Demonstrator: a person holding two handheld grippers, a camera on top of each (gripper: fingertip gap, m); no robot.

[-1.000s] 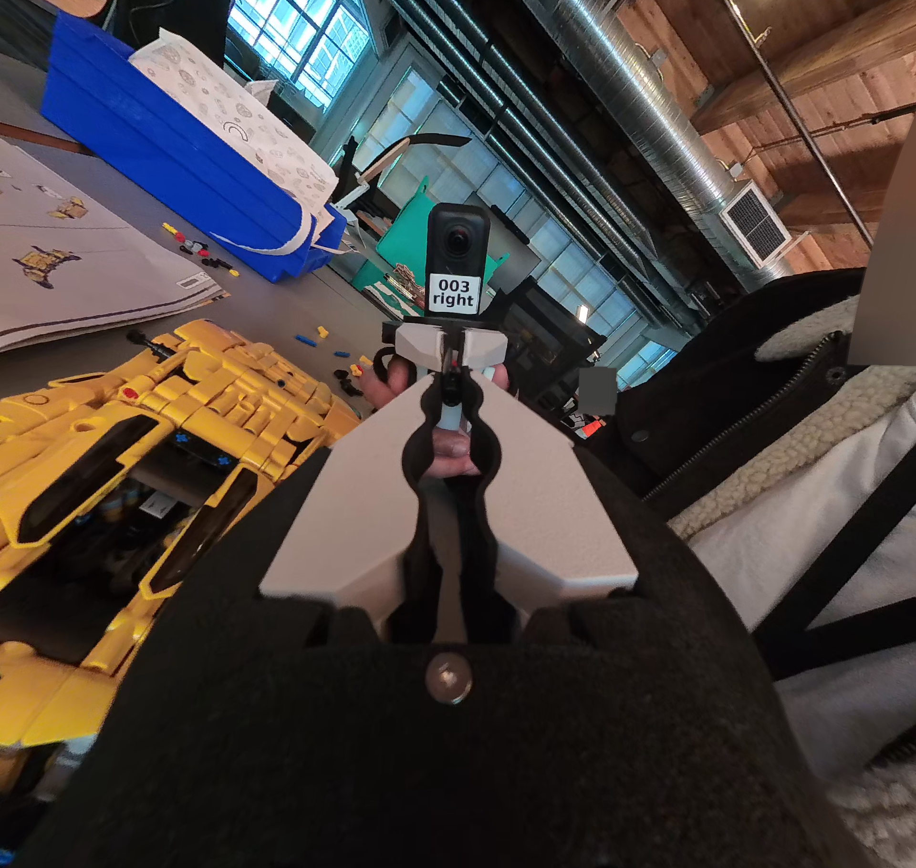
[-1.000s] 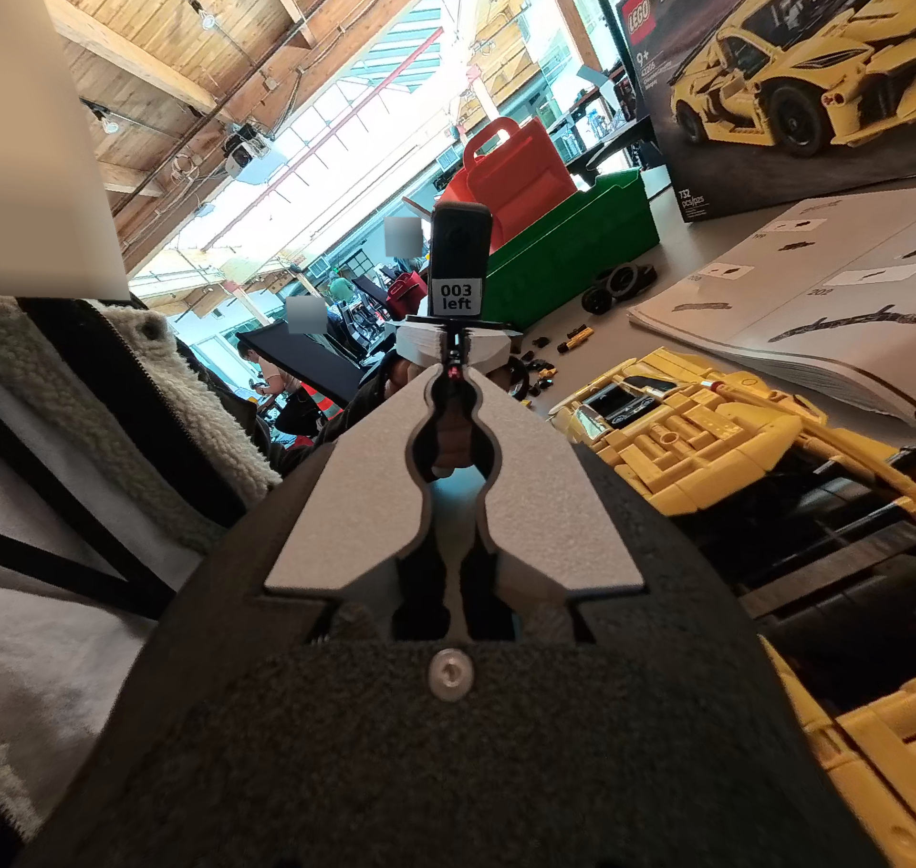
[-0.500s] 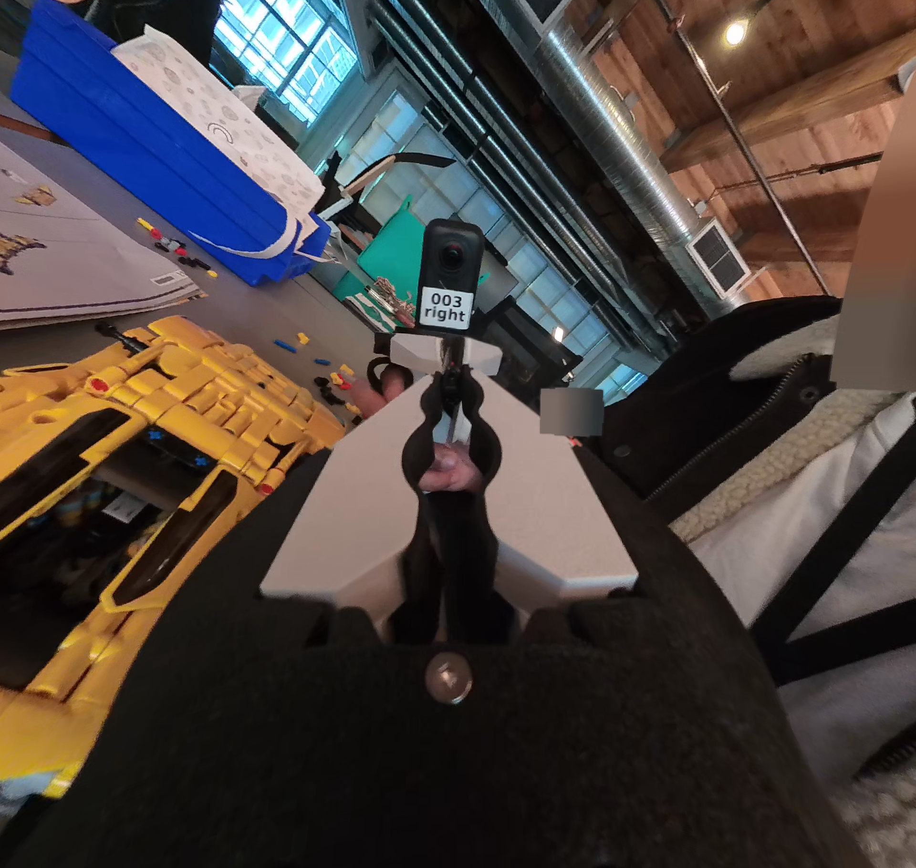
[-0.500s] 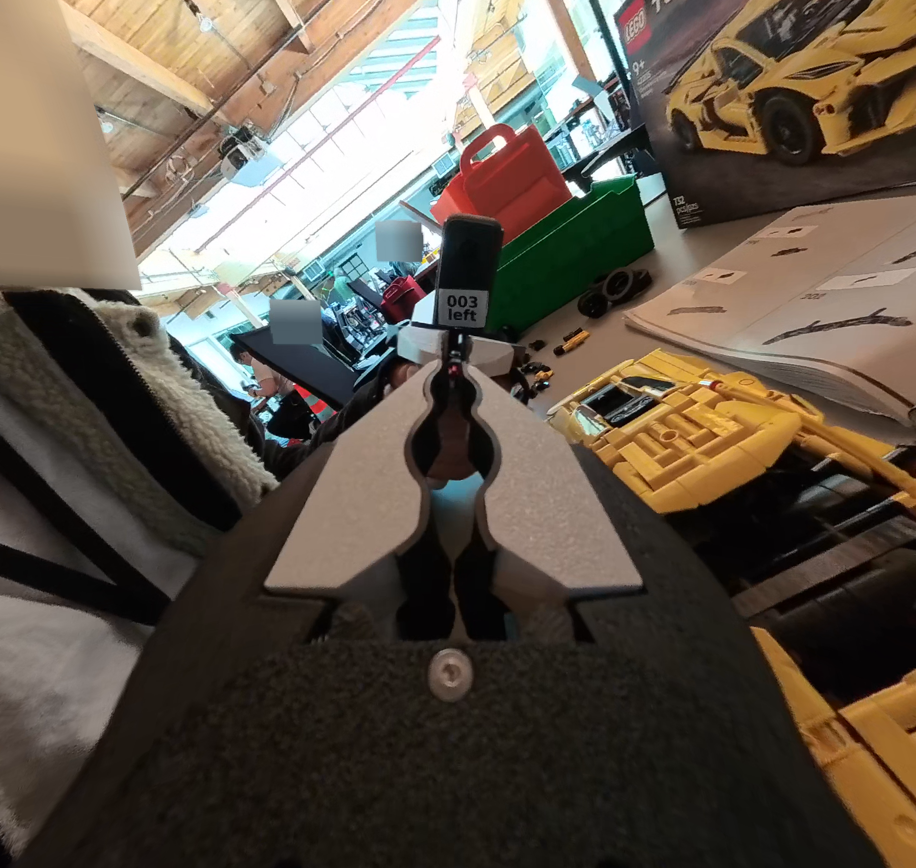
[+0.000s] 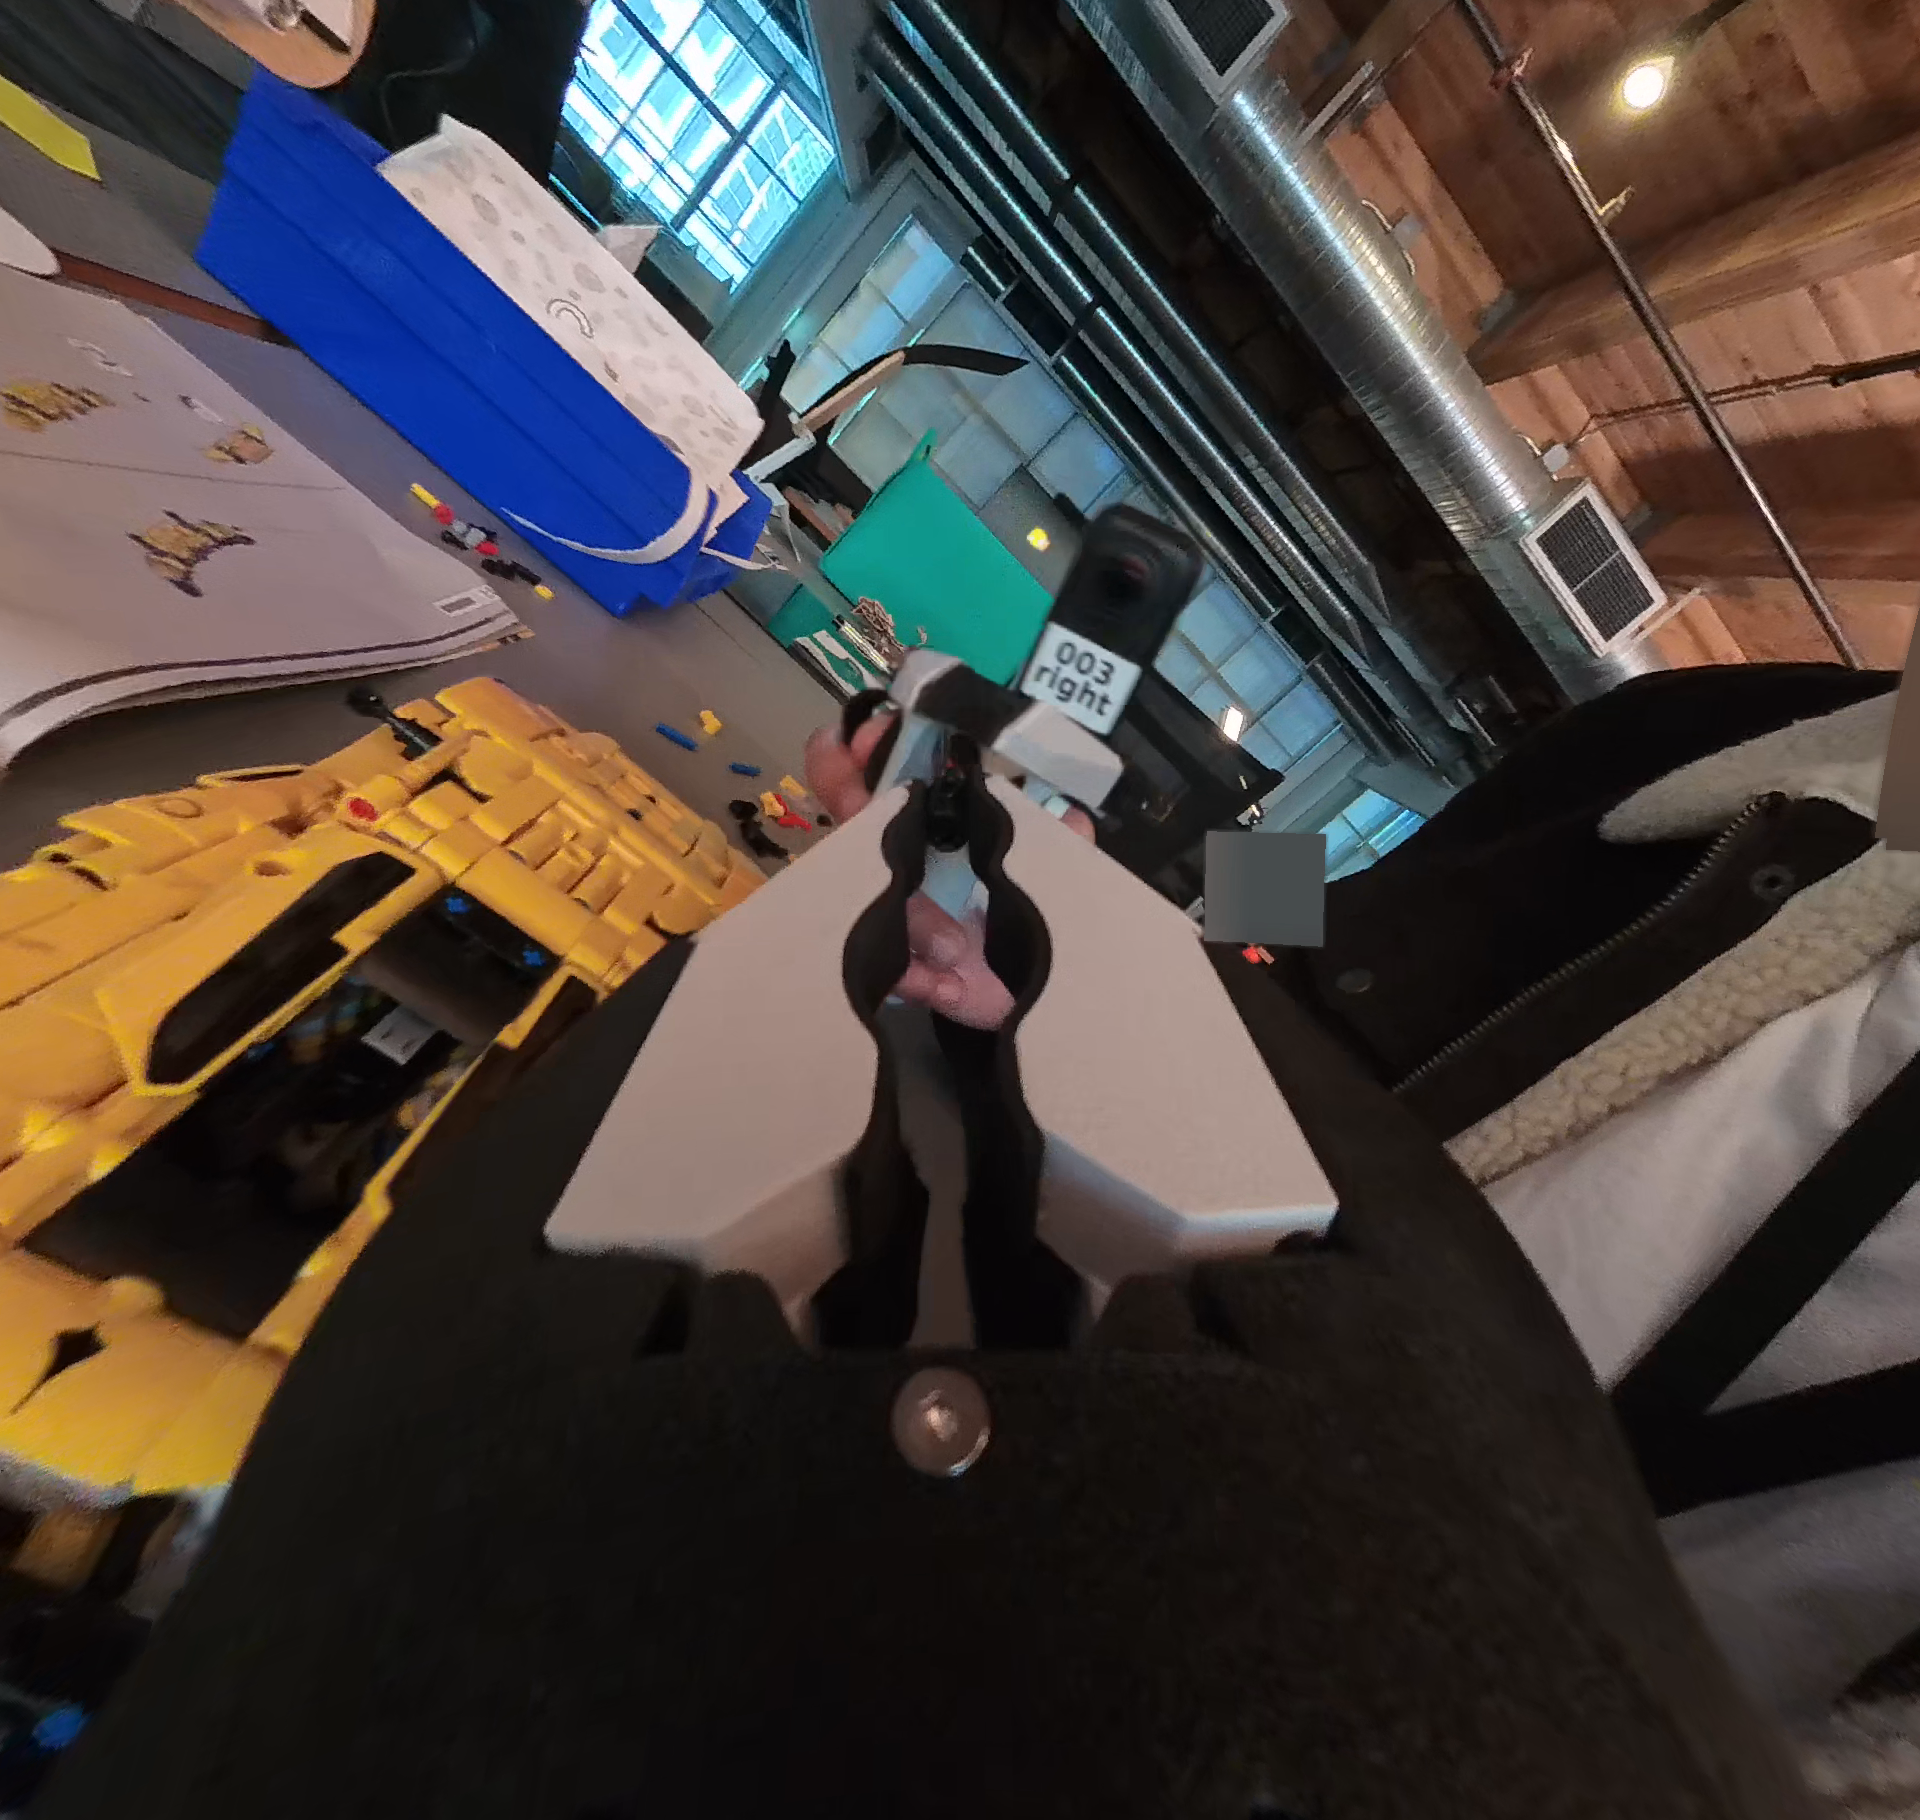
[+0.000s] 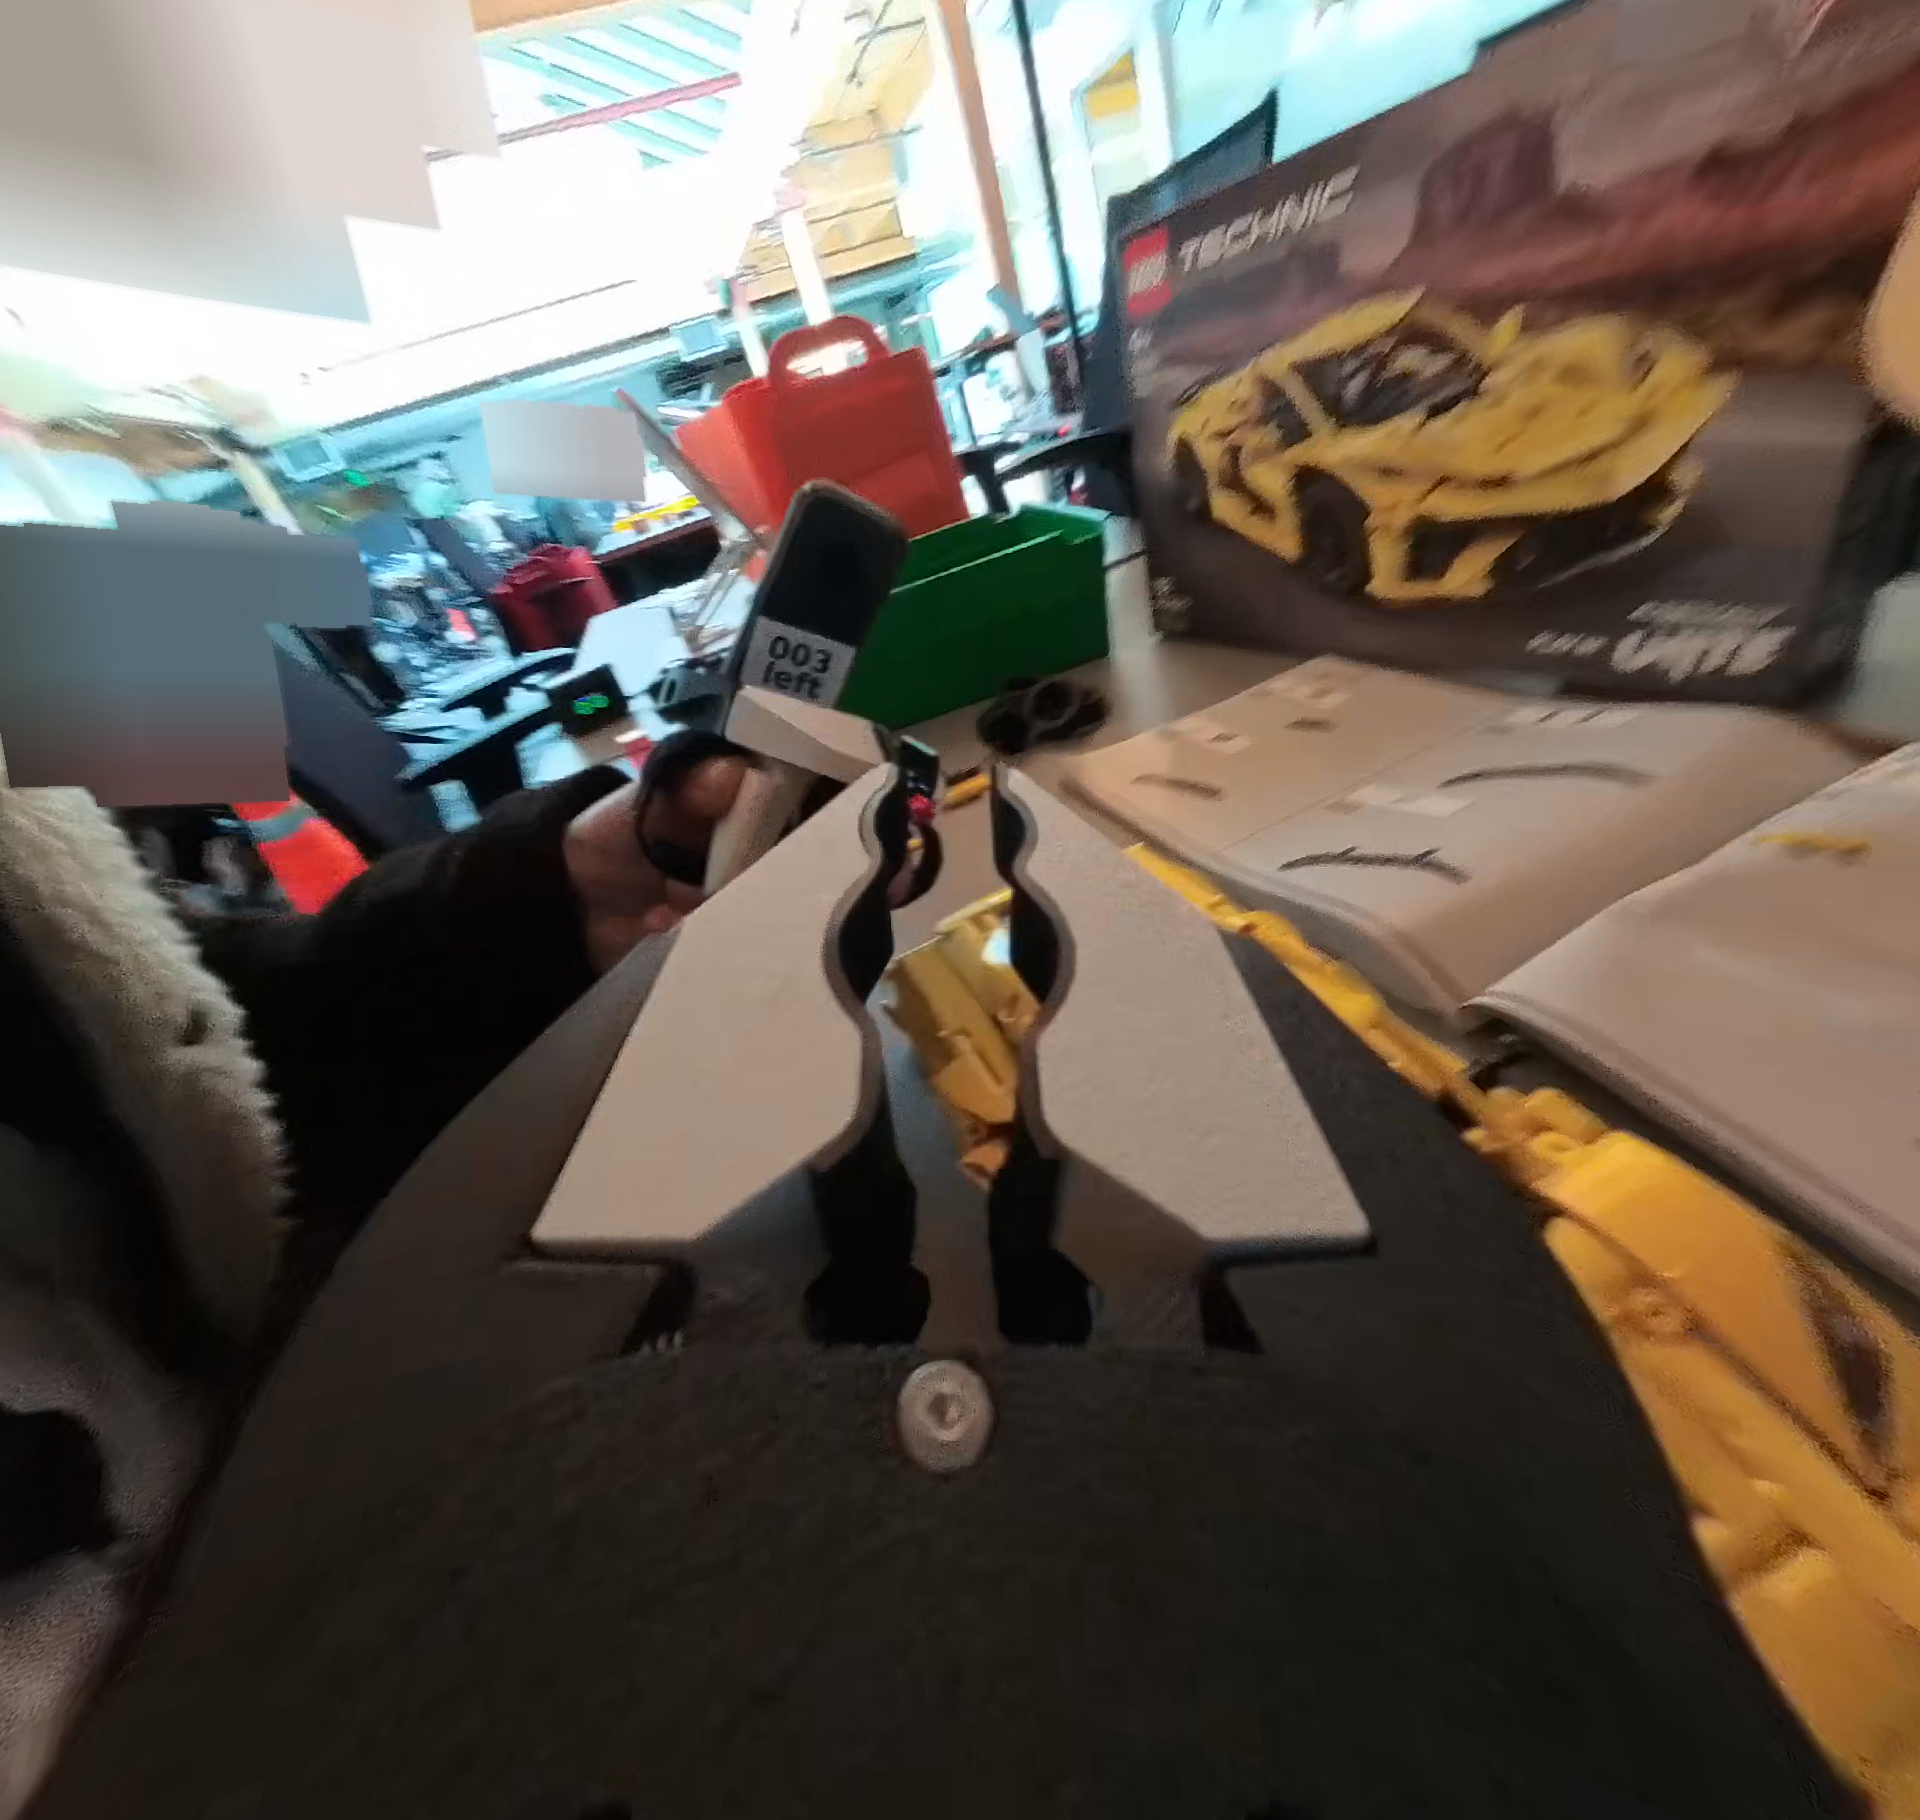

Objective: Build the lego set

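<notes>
My left gripper [image 5: 945, 806] is shut on a small black piece with a red spot [image 6: 918, 781], held in the air. My right gripper [image 6: 943, 783] is open, its tips on either side of that piece and not touching it. The two grippers face each other tip to tip. The right gripper also shows in the left wrist view [image 5: 997, 731], and the left gripper in the right wrist view [image 6: 805, 731]. The yellow lego car [image 5: 312, 887] lies on the grey table below them; it also shows in the right wrist view [image 6: 1683, 1303].
An open instruction booklet [image 6: 1455, 835] lies beyond the car, with the set's box [image 6: 1455, 440] behind it. A green bin [image 6: 987, 607] and black tyres [image 6: 1039, 710] stand nearby. A blue bin [image 5: 416, 316] and loose small pieces [image 5: 769, 814] are on the table. The person's jacket [image 5: 1662, 939] is close. Less than 4 cm separates the two grippers' tips.
My right gripper has opened and let go of the small piece. Both grippers have tilted and dropped lower towards the table. My left gripper stays shut on the piece.
</notes>
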